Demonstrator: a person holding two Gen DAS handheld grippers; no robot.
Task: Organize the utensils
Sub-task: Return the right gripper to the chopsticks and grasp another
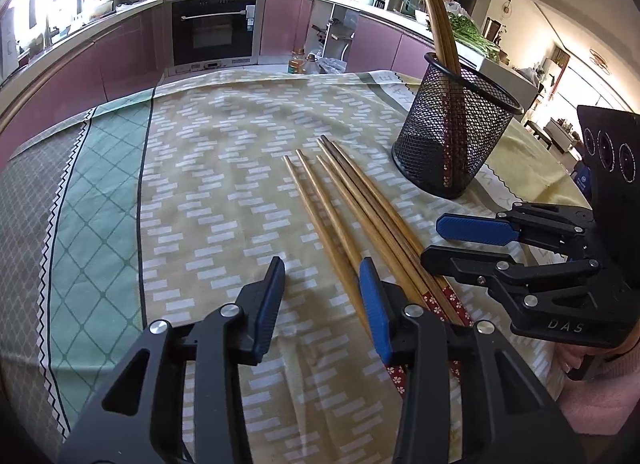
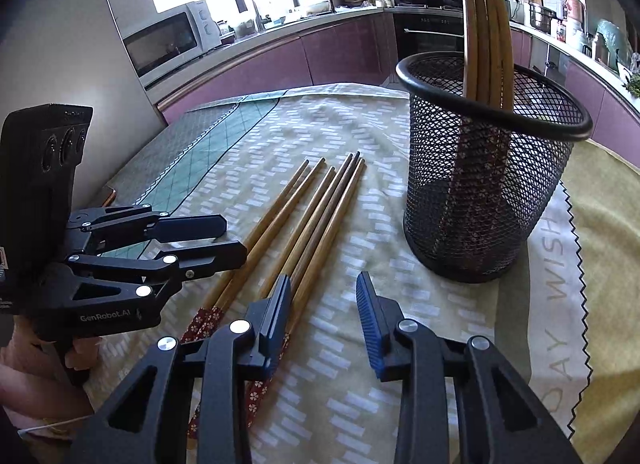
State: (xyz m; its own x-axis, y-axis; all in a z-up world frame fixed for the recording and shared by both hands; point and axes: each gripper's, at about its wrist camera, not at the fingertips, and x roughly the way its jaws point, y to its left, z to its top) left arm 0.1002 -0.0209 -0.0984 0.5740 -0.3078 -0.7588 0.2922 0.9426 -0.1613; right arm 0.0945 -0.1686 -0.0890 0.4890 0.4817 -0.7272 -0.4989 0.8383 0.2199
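Several wooden chopsticks (image 1: 352, 215) with red flowered ends lie side by side on the tablecloth, also in the right wrist view (image 2: 312, 219). A black mesh holder (image 1: 452, 135) stands upright to their right with a few chopsticks in it; it also shows in the right wrist view (image 2: 488, 183). My left gripper (image 1: 322, 276) is open and empty, low over the chopsticks' near ends. My right gripper (image 2: 326, 288) is open and empty beside the chopsticks, in front of the holder. It shows in the left wrist view (image 1: 432, 240), and the left gripper shows in the right wrist view (image 2: 234, 240).
A patterned tablecloth (image 1: 200, 191) with a green band covers the table. Purple kitchen cabinets (image 1: 120, 51), an oven (image 1: 216, 27) and a cluttered counter stand behind. A microwave (image 2: 168, 39) is at the back left.
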